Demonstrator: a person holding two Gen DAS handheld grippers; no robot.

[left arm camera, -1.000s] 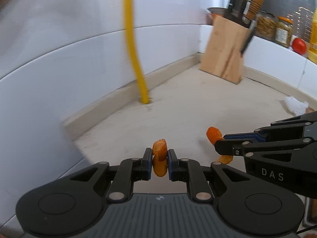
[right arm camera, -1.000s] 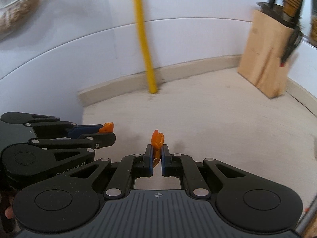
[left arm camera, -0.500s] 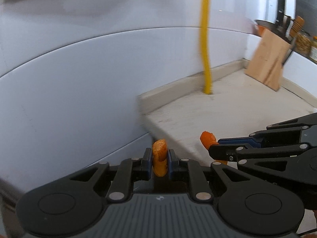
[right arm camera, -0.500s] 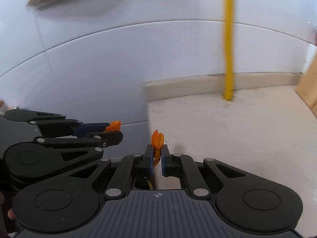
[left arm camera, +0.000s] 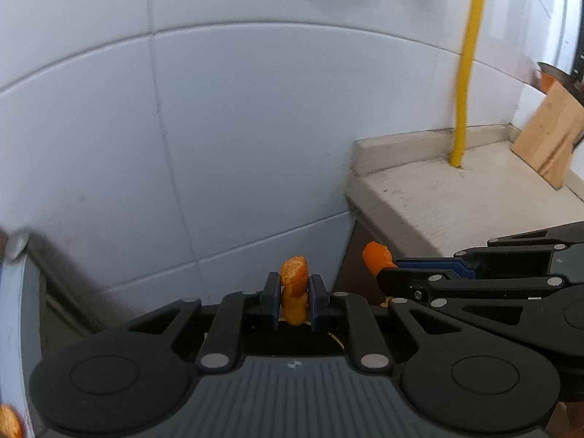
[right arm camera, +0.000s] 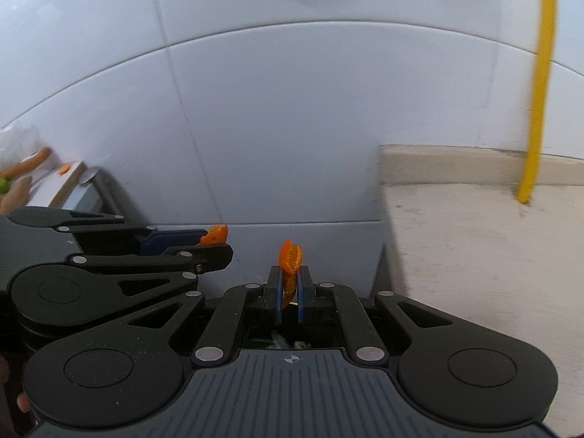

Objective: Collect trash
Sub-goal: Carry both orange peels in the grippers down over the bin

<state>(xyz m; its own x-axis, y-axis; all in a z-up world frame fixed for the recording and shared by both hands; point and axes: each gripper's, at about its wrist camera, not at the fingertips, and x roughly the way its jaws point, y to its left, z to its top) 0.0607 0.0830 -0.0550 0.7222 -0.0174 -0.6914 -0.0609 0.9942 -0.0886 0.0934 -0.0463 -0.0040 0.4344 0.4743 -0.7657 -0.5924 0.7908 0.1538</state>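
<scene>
Two peels are picked up: your left fingers (left arm camera: 295,296) and right fingers (right arm camera: 290,289) each pinch one peel (left arm camera: 294,284), no bin visible yet.

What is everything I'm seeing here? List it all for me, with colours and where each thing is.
orange peel pieces: two, orange, one pinched in each gripper; the other.
yellow pipe: one, yellow, rising from the counter at the wall.
counter: one, beige, on the right.
knife block: one, light wood, far right on the counter.
tiled wall: white, straight ahead.
left gripper: black with blue pads, shut on peel.
right gripper: black with blue pads, shut on peel.
</scene>
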